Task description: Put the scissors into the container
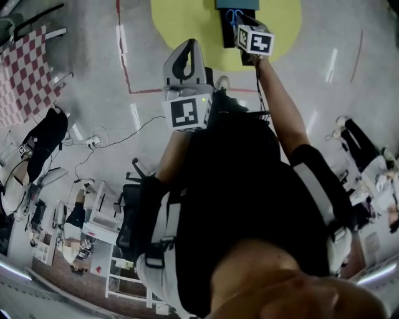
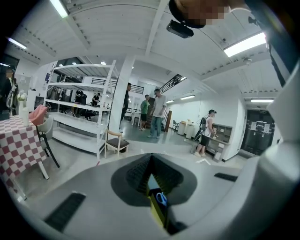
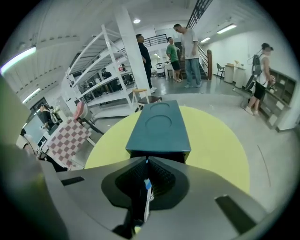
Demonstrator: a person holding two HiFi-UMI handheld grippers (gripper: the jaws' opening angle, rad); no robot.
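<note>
The dark teal container (image 3: pixel 159 125) stands on a round yellow surface (image 3: pixel 215 145), right in front of my right gripper (image 3: pixel 146 164). That gripper is shut on the scissors (image 3: pixel 146 186), a thin blue and silver strip between its jaws. From the head view, the scissors' blue handles (image 1: pixel 233 15) lie at the container (image 1: pixel 237 5), ahead of the right gripper (image 1: pixel 240 23). My left gripper (image 1: pixel 189 45) is held nearer the body, level, away from the container. Its jaws (image 2: pixel 151 161) are together and hold nothing; a blue scissors loop (image 2: pixel 161 198) shows through the slit below them.
A table with a red-and-white checked cloth (image 2: pixel 16 145) stands to the left, with white shelving (image 2: pixel 79 108) and a wooden chair (image 2: pixel 116 140) behind it. Several people (image 2: pixel 157 112) stand further back. Red lines (image 1: pixel 124 56) mark the grey floor.
</note>
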